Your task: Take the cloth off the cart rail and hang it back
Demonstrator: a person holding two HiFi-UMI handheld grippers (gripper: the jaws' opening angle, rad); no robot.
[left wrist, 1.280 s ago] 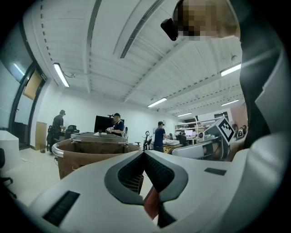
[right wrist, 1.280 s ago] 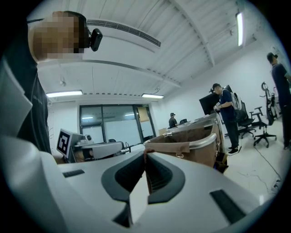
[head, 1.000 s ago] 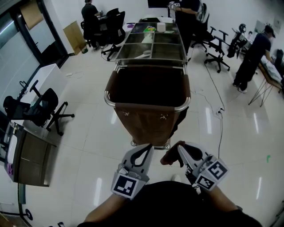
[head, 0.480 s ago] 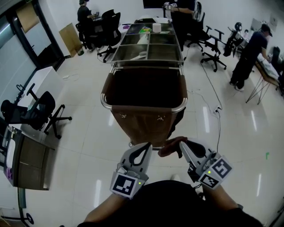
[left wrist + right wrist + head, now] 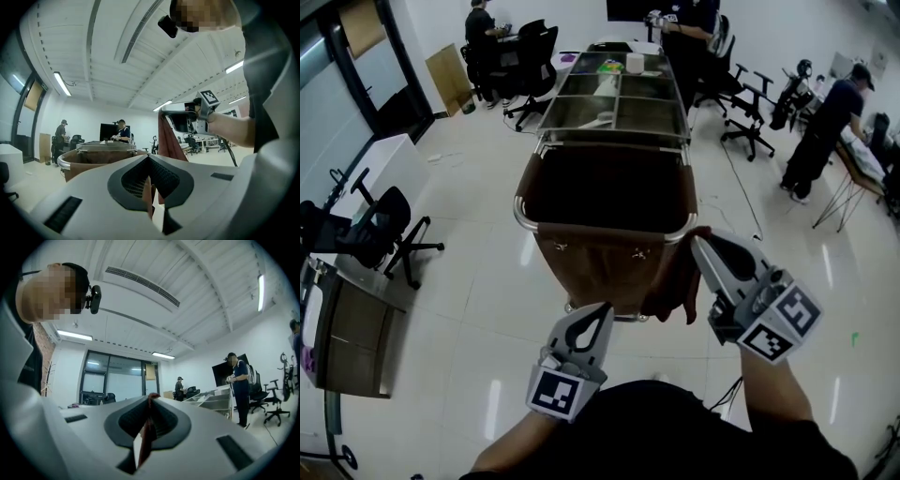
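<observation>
Two grippers sit nearest: the left gripper [image 5: 602, 317] low, jaws together; the right gripper [image 5: 697, 242] raised, clamped on the dark reddish-brown cloth [image 5: 675, 286], which dangles just beside the near right corner of the brown-bag cart's chrome rail [image 5: 525, 217].

There are one cart [image 5: 522, 214], one brown cloth [image 5: 675, 281], two grippers, a left gripper [image 5: 605, 309] and a right gripper [image 5: 698, 242], and three other people: far-left person [image 5: 480, 28], middle person [image 5: 689, 37], right-hand person [image 5: 825, 122].
</observation>
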